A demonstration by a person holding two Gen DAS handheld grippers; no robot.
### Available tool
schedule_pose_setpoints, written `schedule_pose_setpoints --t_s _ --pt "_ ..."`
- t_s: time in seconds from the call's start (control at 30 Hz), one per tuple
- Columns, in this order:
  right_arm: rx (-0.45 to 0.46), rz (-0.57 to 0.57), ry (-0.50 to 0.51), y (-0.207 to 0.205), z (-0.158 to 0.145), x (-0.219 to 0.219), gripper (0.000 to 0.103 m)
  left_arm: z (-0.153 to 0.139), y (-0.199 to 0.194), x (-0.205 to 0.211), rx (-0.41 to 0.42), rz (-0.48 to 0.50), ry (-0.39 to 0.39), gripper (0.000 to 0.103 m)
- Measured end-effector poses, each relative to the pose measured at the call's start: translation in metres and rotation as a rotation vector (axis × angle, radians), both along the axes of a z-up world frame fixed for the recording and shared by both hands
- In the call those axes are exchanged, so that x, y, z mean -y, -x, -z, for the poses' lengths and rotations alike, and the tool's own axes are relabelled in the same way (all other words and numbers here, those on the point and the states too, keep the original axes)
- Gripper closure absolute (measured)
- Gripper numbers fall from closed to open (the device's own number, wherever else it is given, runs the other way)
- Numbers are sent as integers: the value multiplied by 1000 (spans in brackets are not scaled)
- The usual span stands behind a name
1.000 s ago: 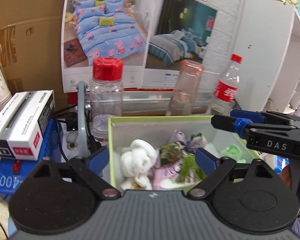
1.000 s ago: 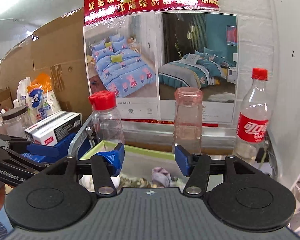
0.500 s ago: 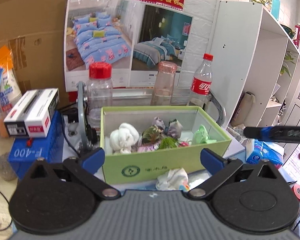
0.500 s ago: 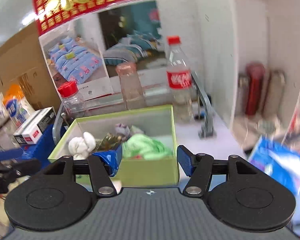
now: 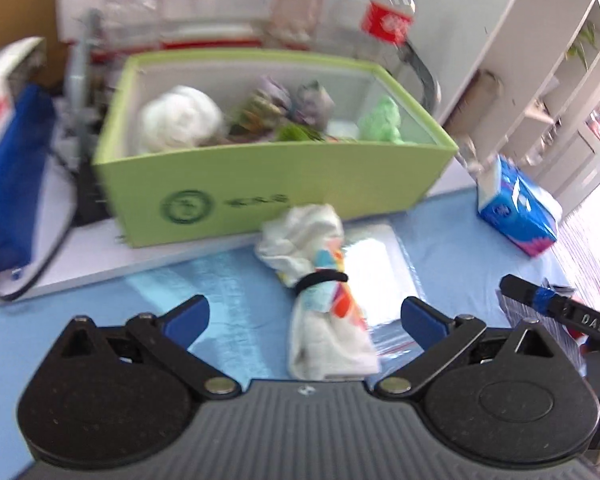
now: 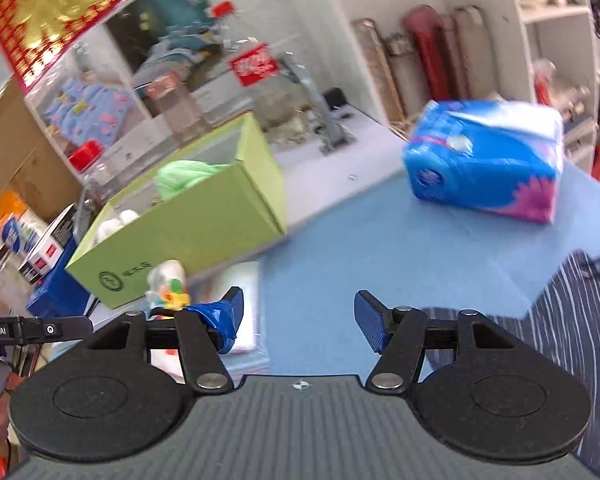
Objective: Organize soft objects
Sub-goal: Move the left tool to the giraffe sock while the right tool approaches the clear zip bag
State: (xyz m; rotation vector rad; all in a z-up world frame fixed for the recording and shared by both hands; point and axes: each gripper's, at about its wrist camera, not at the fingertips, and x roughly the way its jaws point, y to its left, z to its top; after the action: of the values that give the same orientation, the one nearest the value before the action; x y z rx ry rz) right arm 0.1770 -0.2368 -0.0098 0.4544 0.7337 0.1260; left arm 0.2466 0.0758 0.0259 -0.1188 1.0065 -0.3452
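Note:
A green box (image 5: 260, 172) holds several soft items, among them a white bundle (image 5: 178, 120) and a green cloth (image 5: 382, 120). It also shows in the right wrist view (image 6: 204, 232). A white cloth roll with coloured print and a black band (image 5: 322, 292) lies on the blue mat in front of the box, and shows small in the right wrist view (image 6: 168, 284). My left gripper (image 5: 304, 320) is open and empty, just above the roll's near end. My right gripper (image 6: 298, 320) is open and empty over the blue mat. A dark striped cloth (image 6: 572, 320) lies at its right.
A blue tissue pack (image 5: 516, 212) lies right of the box and shows in the right wrist view (image 6: 488, 168). Bottles (image 5: 388, 12) stand behind the box. A blue device (image 5: 12, 184) and white carton sit left. White shelves (image 5: 540, 80) stand at the right. A clear zip bag (image 5: 380, 264) lies under the roll.
Both grippers pulled back from the box and tilted down toward the blue mat. The banded cloth roll now lies between the left fingers. The right view swung rightward to the tissue pack and striped cloth.

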Motion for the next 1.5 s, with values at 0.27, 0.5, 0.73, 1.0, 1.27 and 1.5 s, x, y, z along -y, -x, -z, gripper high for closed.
schedule_pose_setpoints --t_s 0.27,0.5,0.73,1.0,1.27,1.5 --pt "-14 44 1 1 8 21 56 43 -44 34 -92 42 -208 2" --pt "-15 2 23 -9 6 10 56 47 -35 -25 -120 -26 -127 1" --pt "3 -97 96 -10 -8 -15 55 55 -13 -85 -113 -170 -208 1" --pt "-196 -400 309 -98 -15 -83 55 35 18 -127 -49 -253 8 1" --pt "-398 -581 513 -136 -10 -170 55 38 31 -130 -22 -254 31 1" --pt "-462 -568 652 -140 10 -199 53 39 43 -149 -10 -289 73 1"
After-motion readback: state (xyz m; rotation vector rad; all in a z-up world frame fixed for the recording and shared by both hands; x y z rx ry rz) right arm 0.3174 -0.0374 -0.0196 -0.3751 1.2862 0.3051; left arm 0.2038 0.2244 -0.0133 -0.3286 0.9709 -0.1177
